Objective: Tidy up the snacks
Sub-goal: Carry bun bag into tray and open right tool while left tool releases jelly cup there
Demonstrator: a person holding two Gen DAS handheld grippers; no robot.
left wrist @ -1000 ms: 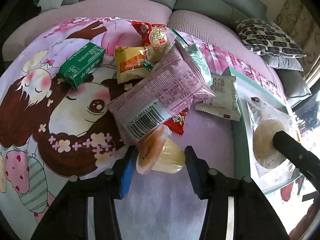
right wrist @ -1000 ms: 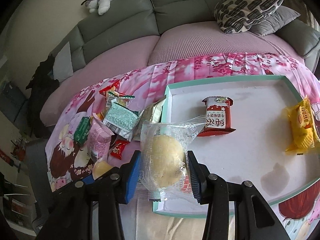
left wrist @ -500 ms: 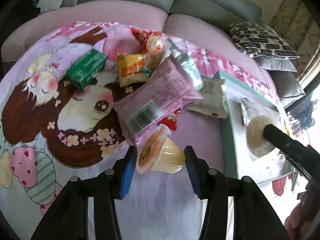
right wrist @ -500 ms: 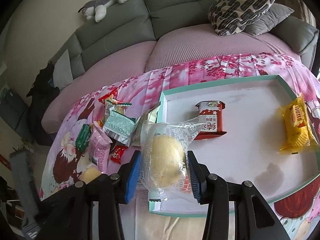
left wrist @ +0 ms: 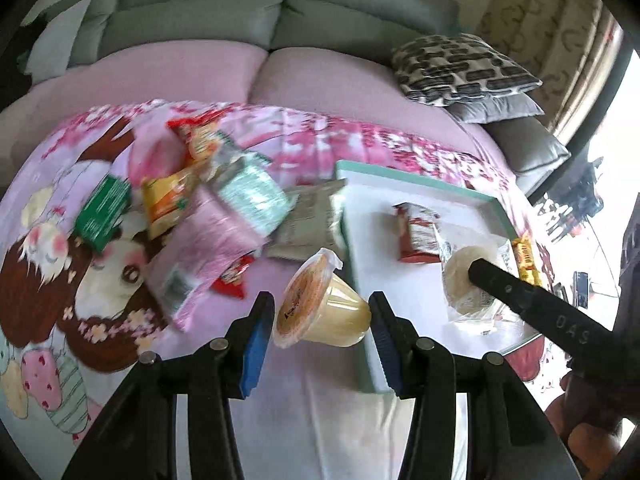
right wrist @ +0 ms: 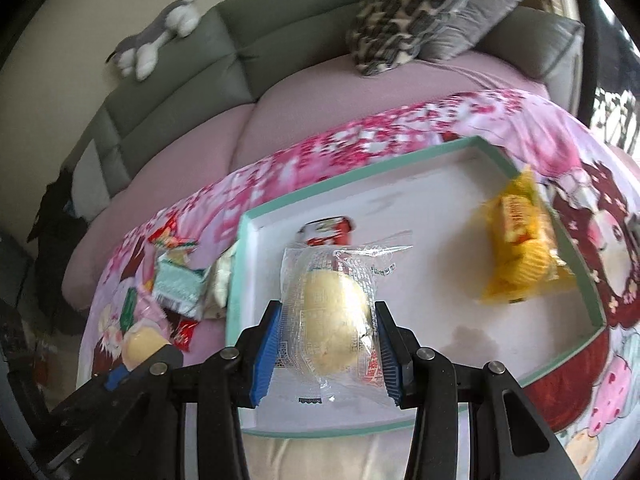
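The cartoon-print cloth (left wrist: 100, 240) covers the surface; the teal-rimmed tray (right wrist: 360, 196) lies on its right part; a snack pile (left wrist: 224, 216) lies left of the tray; a red packet (right wrist: 328, 232) and a yellow packet (right wrist: 520, 248) lie inside the tray. The right gripper (right wrist: 328, 340) is clenched on the wrapped bun (right wrist: 332, 316) above the tray's near area; the left gripper (left wrist: 320, 320) grasps the jelly cup (left wrist: 320, 304) beside the tray's left rim.

I see the tray (right wrist: 400, 184) on the blanket (left wrist: 60, 272), sofa (left wrist: 280, 12) behind. In the tray, a packet (right wrist: 328, 230) sits at the back and a bag (right wrist: 520, 248) at the right. Left of the tray, on the blanket, lies the snack pile (left wrist: 208, 216). I hold the bun (right wrist: 332, 320) over the tray's front, the jelly cup (left wrist: 320, 300) at its left edge.
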